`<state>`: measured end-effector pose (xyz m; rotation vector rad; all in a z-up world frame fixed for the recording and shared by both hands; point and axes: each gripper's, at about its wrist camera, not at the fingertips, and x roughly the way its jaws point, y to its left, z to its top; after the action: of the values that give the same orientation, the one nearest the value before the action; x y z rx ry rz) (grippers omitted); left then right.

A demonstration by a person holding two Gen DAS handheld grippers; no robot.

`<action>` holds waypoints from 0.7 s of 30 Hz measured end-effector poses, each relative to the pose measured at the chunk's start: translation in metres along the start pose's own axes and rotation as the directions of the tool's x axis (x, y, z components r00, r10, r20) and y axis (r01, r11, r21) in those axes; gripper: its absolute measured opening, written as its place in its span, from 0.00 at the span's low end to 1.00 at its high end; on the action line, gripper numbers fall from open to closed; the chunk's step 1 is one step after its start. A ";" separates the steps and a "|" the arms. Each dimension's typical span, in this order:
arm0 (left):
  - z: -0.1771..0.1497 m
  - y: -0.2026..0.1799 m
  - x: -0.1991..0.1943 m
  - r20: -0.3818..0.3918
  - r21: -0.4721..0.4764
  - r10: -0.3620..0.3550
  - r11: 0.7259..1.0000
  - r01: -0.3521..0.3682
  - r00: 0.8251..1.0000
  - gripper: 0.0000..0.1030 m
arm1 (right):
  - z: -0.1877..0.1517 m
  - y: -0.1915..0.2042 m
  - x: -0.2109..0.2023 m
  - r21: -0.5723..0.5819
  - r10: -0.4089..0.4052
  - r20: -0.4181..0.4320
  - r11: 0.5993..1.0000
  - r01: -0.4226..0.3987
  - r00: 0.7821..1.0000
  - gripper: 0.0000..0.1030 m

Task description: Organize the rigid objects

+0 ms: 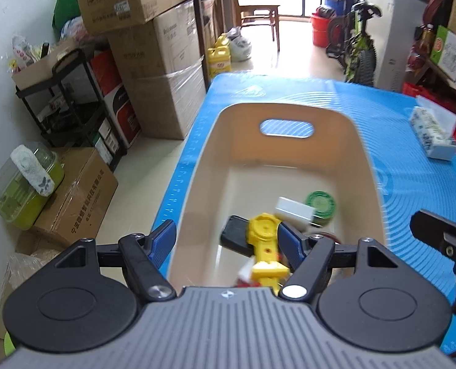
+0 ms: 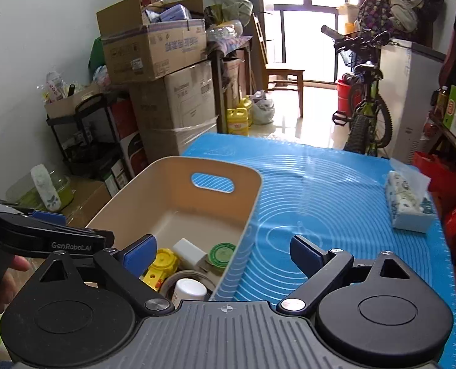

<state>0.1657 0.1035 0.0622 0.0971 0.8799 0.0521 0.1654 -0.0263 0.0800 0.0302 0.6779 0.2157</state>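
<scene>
on the blue tabletop (image 2: 335, 184) a beige bin (image 1: 363, 166) stands at the left side, its handle cutout on the far wall. inside it, toward the near end, lie a yellow toy (image 1: 264, 236), a black block (image 1: 234, 236), a white box (image 1: 294, 209), a green round tin (image 1: 321, 204) and, in the right wrist view, a white-capped bottle (image 2: 191, 289). the left tongs (image 1: 228, 240) hang over the bin's near end with jaws apart, gripping nothing. the right tongs (image 2: 221, 252) straddle the bin's right wall, jaws wide and empty. a tissue pack (image 2: 409, 206) lies at the far right of the tabletop.
</scene>
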 end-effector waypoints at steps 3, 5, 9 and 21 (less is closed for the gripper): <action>-0.006 -0.010 -0.021 0.019 0.004 -0.014 1.000 0.014 1.000 0.71 | -0.002 -0.006 -0.025 0.004 -0.020 0.019 1.000 0.020 1.000 0.93; -0.011 -0.017 -0.034 0.032 0.007 -0.027 1.000 0.026 0.999 0.71 | -0.005 -0.010 -0.042 0.007 -0.033 0.026 0.999 0.032 0.999 0.93; -0.024 -0.031 -0.059 0.074 0.018 -0.045 0.999 0.044 0.996 0.71 | -0.017 -0.019 -0.072 0.016 -0.057 0.035 0.998 0.057 0.998 0.93; -0.066 -0.062 -0.108 0.151 0.018 -0.088 0.996 0.086 0.985 0.71 | -0.061 -0.039 -0.137 0.053 -0.105 0.068 0.993 0.101 0.992 0.93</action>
<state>0.0468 0.0367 0.0964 0.0718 0.7318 -0.0417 0.0305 -0.0957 0.1134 0.0501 0.6122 0.0979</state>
